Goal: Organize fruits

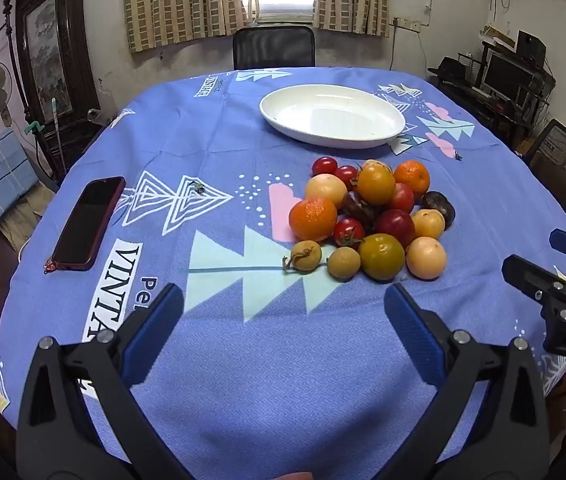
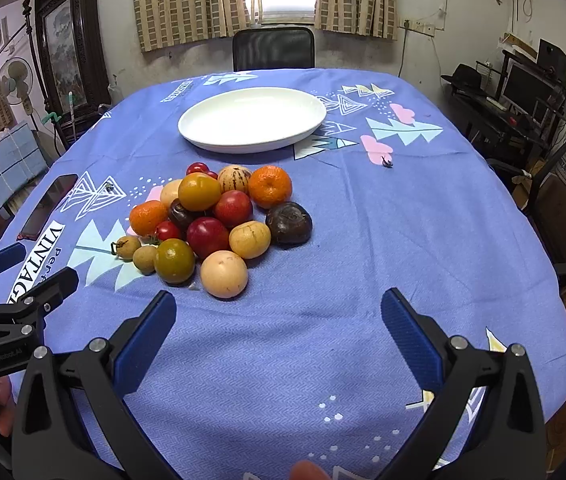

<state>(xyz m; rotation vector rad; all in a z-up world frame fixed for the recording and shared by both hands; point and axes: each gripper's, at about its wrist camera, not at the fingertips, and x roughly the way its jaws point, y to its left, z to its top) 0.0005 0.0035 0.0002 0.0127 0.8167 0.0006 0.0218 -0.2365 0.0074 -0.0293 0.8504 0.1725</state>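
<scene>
Your left gripper (image 1: 283,312): bottom of frame, jaws apart, nothing held, above blue surface (image 1: 263,380). Your right gripper (image 2: 279,316): bottom of frame, jaws apart, nothing held. Fruit pile (image 2: 219,224): mid-frame, heaped on surface, beyond both grippers. Phone (image 1: 89,224): left of pile, flat. White plate (image 2: 253,119): upper centre, behind pile. Black chair (image 2: 274,49): top centre.

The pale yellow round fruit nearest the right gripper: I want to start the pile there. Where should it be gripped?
Grip the pale yellow round fruit across its widest middle, coming from the near side with the open right gripper. Its front and right flank are bare; a green-orange citrus crowds its left.
</scene>
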